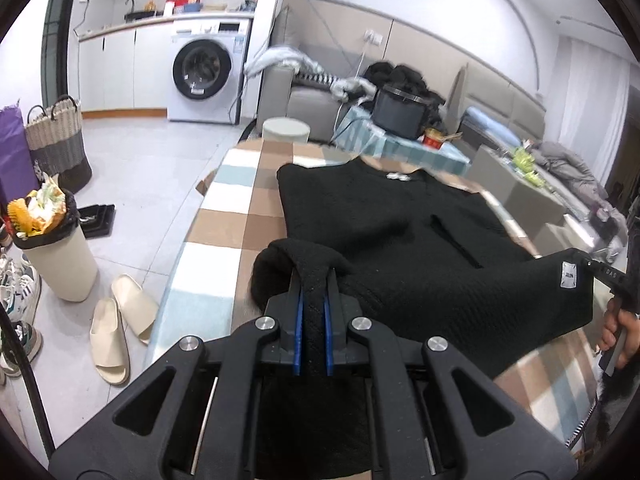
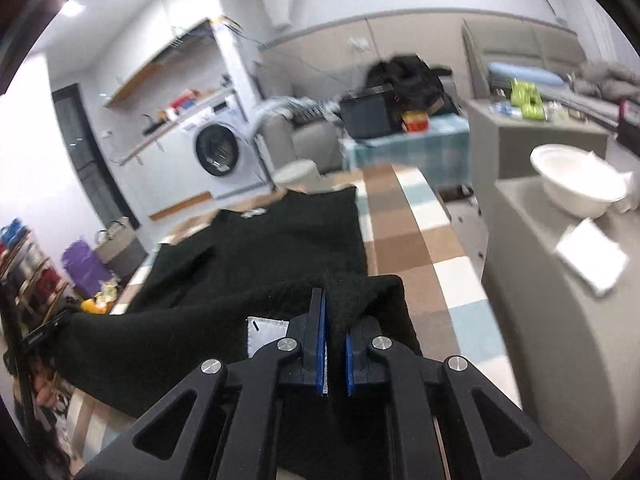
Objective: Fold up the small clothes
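Showing bin [image 1: 60,256] only left cam, bowl [image 2: 576,184] only right cam

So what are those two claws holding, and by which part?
Both hold the black sweater: the left gripper and the right gripper each pinch a corner of its near hem.

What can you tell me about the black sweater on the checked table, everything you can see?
The black sweater is a textured knit with a white label at the neckline and a pale tag near the hem. Its upper part lies flat on the checked tablecloth, neckline away from the cameras. The near hem is raised: the left claw is shut on one bunched corner, the right claw on the other, with the edge between them off the cloth.
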{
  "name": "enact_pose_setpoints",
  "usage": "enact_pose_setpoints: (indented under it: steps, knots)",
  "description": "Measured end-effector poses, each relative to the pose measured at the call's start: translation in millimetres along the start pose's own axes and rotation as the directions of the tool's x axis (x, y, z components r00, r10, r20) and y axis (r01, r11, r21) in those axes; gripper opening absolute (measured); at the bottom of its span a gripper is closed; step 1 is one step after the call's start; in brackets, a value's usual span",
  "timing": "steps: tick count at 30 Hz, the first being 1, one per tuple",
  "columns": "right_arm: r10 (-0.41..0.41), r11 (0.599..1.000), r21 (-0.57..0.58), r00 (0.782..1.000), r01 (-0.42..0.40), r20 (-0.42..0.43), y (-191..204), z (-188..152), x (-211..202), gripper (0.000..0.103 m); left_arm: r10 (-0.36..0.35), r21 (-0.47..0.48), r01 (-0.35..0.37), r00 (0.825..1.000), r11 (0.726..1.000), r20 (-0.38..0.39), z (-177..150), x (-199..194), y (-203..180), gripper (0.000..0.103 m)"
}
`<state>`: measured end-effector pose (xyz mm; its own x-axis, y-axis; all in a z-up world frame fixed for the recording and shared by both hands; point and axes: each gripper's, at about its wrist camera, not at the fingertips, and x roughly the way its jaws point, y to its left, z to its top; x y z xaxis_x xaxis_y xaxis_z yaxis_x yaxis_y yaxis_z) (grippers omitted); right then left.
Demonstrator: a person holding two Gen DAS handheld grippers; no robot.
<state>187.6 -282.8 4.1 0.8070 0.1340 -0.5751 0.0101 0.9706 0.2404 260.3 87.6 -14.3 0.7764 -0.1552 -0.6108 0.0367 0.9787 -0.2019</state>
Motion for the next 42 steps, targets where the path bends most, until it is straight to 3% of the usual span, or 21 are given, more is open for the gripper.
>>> enact_pose_setpoints:
  steps: [3, 5, 6, 8, 9, 10, 11, 18, 21, 23, 24, 26, 29, 35, 42]
  knots:
    - [-0.036, 0.999, 0.027, 0.998, 0.038, -0.060, -6.2, 9.2, 34.0, 0.012, 0.036, 0.003, -0.036, 0.998, 0.999, -0.060, 6.6, 38.1, 3.8, 0.007]
    - [-0.049, 0.997, 0.057, 0.990, 0.057, -0.135, -17.2, 11.4, 54.3, 0.019, 0.070, -0.024, -0.074, 0.990, 0.997, -0.126, 4.5, 59.7, 11.7, 0.014]
    - [-0.042, 0.996, 0.073, 0.985, 0.055, -0.168, -23.8, 11.2, 59.5, 0.022, 0.080, -0.034, -0.085, 0.986, 0.996, -0.144, 1.9, 64.6, 15.5, 0.023]
    - [-0.031, 0.994, 0.095, 0.982, 0.050, -0.188, -33.0, 9.0, 56.3, 0.048, 0.102, -0.035, -0.108, 0.982, 0.993, -0.159, -7.1, 63.5, 23.6, 0.045]
    - [-0.031, 0.994, 0.102, 0.984, 0.050, -0.177, -37.8, 5.0, 47.6, 0.055, 0.116, -0.032, -0.121, 0.983, 0.992, -0.144, -11.2, 59.3, 27.5, 0.061]
    - [-0.042, 0.993, 0.103, 0.986, 0.059, -0.162, -43.4, 1.6, 39.4, 0.064, 0.117, -0.033, -0.123, 0.983, 0.992, -0.138, -13.9, 56.1, 30.7, 0.070]
    - [-0.054, 0.993, 0.099, 0.987, 0.070, -0.152, -49.3, -2.4, 31.8, 0.067, 0.103, -0.036, -0.109, 0.984, 0.993, -0.145, -16.1, 55.4, 33.5, 0.071]
    - [0.075, 0.991, 0.127, 0.963, -0.043, -0.259, -52.8, -21.2, 46.0, 0.067, 0.006, -0.076, -0.023, 0.977, 0.997, -0.214, -24.7, 84.4, 33.9, 0.071]
    - [0.043, 0.997, 0.069, 0.961, -0.024, -0.274, -38.2, -20.3, 59.8, 0.067, -0.025, -0.106, 0.001, 0.974, 0.994, -0.224, -24.6, 96.7, 31.5, 0.071]
    - [0.041, 0.998, 0.058, 0.962, -0.026, -0.272, -33.5, -19.5, 64.4, 0.063, -0.030, -0.104, 0.008, 0.977, 0.995, -0.212, -24.8, 100.8, 28.6, 0.064]
    - [0.041, 0.998, 0.057, 0.962, -0.027, -0.269, -32.0, -18.7, 66.5, 0.060, -0.038, -0.103, 0.016, 0.977, 0.995, -0.212, -25.8, 102.0, 27.4, 0.055]
    - [0.037, 0.999, 0.044, 0.962, -0.026, -0.272, -30.6, -17.7, 71.5, 0.044, -0.041, -0.086, 0.023, 0.976, 0.996, -0.214, -28.0, 102.5, 23.2, 0.042]
    - [0.042, 0.999, 0.030, 0.956, -0.035, -0.289, -28.9, -18.4, 76.4, 0.025, -0.021, -0.041, 0.012, 0.977, 0.999, -0.211, -31.4, 97.0, 14.8, 0.032]
    - [0.050, 0.999, 0.014, 0.945, -0.048, -0.322, -22.8, -25.6, 72.0, 0.021, 0.016, 0.021, -0.012, 0.979, 1.000, -0.203, -47.8, 72.4, 4.3, 0.027]
    - [0.060, 0.998, 0.014, 0.937, -0.059, -0.344, -20.6, -51.8, 39.1, 0.021, 0.003, -0.004, -0.004, 0.976, 1.000, -0.216, -78.2, 26.5, 13.4, 0.027]
